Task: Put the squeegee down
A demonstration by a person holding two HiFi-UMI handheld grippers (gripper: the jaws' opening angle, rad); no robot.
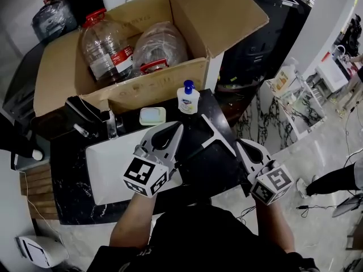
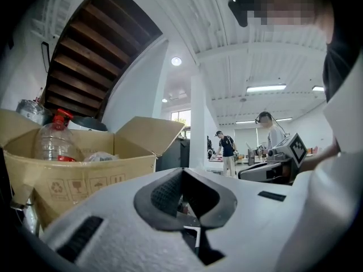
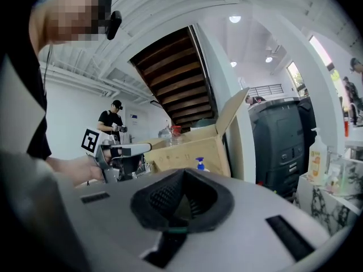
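A dark marbled worktop [image 1: 72, 200] carried a white sink [image 1: 110, 166], with an open cardboard box [image 1: 161, 83] behind it. The squeegee [image 1: 219, 136] lay over the worktop just right of the sink, between the two tools. Its white blade ran diagonally from far-left to near-right, and its dark handle pointed near-left towards the side of the left hand-held gripper [image 1: 174, 130]; whether the two touched could not be told. That gripper [image 2: 182, 173] had its jaws pressed together on nothing. The right hand-held gripper [image 1: 245, 147] [image 3: 182, 179] was likewise closed and empty. The box front bore printed handling and recycling symbols. A clear plastic bottle [image 1: 102, 49] inside it wore a red label, unreadable. A blue-capped soap bottle [image 1: 188, 99] also carried a label too small to read.
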